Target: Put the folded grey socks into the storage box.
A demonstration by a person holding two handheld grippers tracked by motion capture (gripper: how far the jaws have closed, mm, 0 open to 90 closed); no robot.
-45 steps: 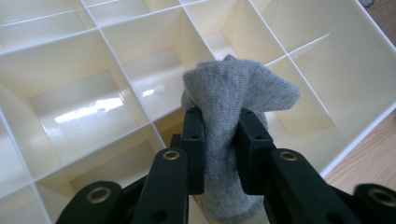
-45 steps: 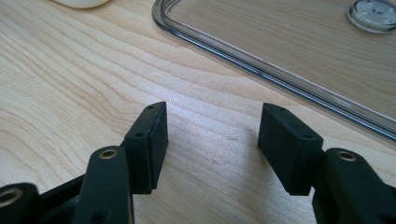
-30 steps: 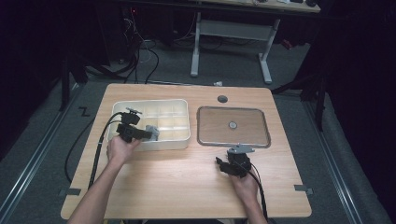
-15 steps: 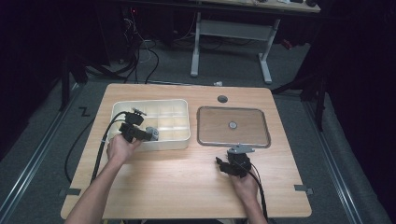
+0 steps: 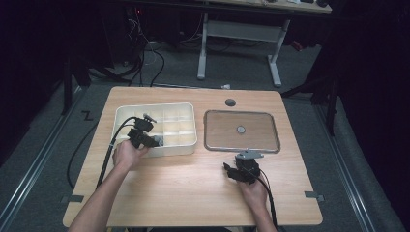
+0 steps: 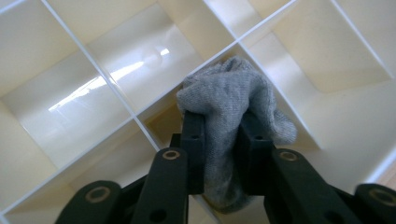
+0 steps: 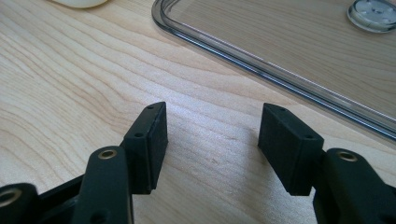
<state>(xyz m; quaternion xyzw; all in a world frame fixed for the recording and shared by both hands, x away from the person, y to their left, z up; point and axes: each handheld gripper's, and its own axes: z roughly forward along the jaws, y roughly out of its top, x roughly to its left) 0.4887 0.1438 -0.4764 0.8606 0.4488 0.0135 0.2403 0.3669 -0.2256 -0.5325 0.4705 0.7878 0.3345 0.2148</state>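
A crumpled grey cloth [image 6: 233, 93] hangs between the jaws of my left gripper [image 6: 219, 121] over a compartment of the cream divided box [image 6: 93, 70]. The jaws have just been opening, and the pads still touch the cloth on both sides. In the high view the left gripper [image 5: 157, 141] reaches over the near wall of the box [image 5: 186, 145]. My right gripper [image 5: 231, 170] rests low over the bare wood near the table's front. It [image 7: 212, 135] is open with nothing between its pads.
A clear lid [image 5: 212, 145] with a round knob [image 5: 240, 129] lies flat to the right of the box, and its rim [image 7: 261, 51] runs just ahead of the right gripper. A cable port [image 5: 230, 102] sits at the table's back edge.
The left gripper has edged slightly to the right over the box with the cloth in it. The right hand has stayed still.
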